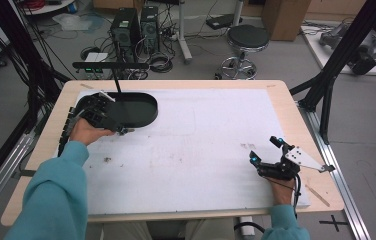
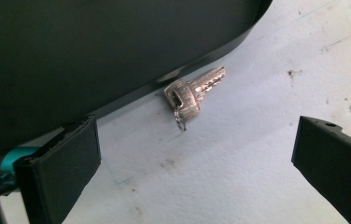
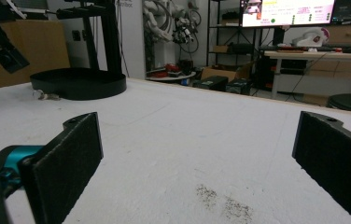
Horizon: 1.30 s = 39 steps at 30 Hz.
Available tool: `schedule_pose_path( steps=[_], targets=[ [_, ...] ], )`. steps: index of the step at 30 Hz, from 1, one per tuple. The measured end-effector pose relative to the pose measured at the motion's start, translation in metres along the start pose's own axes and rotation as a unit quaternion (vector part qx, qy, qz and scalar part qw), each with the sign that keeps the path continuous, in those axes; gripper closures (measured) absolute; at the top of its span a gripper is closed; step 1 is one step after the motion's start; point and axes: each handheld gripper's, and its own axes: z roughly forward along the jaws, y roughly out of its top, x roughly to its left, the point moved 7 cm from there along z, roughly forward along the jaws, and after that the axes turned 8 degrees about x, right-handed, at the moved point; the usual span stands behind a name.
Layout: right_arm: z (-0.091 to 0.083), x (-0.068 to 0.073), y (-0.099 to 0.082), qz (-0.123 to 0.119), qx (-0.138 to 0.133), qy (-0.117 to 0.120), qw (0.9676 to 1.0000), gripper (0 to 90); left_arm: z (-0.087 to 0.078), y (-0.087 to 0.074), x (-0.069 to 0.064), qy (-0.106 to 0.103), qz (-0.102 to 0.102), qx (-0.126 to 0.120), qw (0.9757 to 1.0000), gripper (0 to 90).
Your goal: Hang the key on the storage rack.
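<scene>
A small silver key (image 2: pixel 193 91) with a ring lies flat on the white mat, touching the curved rim of a black oval tray (image 2: pixel 94 46). My left gripper (image 2: pixel 197 158) hovers just above and short of the key, jaws wide open and empty. From above, the left gripper (image 1: pixel 117 125) sits at the tray's (image 1: pixel 143 114) front edge, at the table's far left. My right gripper (image 1: pixel 266 150) rests low over the mat near the front right, open with nothing between its jaws. The right gripper view has the tray (image 3: pixel 78 84) and the key (image 3: pixel 47 96) far off.
A thin black post (image 1: pixel 117 84) with a horizontal bar (image 1: pixel 111 65) rises from the tray. The white mat (image 1: pixel 196 145) covers most of the wooden table (image 1: pixel 296 115). Faint dirt specks (image 3: pixel 222 203) mark the mat. Beyond the far edge stand a stool (image 1: pixel 247 37) and computer towers (image 1: pixel 135 27).
</scene>
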Motion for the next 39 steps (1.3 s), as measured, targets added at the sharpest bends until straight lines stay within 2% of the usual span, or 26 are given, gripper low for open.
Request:
schedule_pose_path(
  steps=[2,8,15,19,30,39],
  targets=[
    [0.0,0.0,0.0,0.0,0.0,0.0,1.0,0.8,0.006,-0.003,-0.001,-0.016,-0.018,0.003,0.9997,1.7],
    [0.0,0.0,0.0,0.001,0.0,0.0,1.0,0.8,0.016,-0.008,-0.001,-0.014,-0.02,0.015,0.9996,1.8],
    [0.0,0.0,0.0,0.0,0.0,0.0,1.0,0.7,0.025,-0.007,-0.004,-0.008,-0.022,0.029,0.9993,2.5],
    [0.0,0.0,0.0,0.0,-0.001,0.0,1.0,0.8,0.026,-0.007,-0.005,-0.011,-0.019,0.031,0.9993,4.8],
    [0.0,0.0,0.0,0.001,0.0,0.0,1.0,0.8,0.03,-0.007,-0.003,-0.003,-0.023,0.038,0.999,8.0],
    [0.0,0.0,0.0,0.002,0.0,0.001,1.0,0.7,0.031,-0.008,-0.003,-0.008,-0.024,0.044,0.9987,20.0]
  ],
)
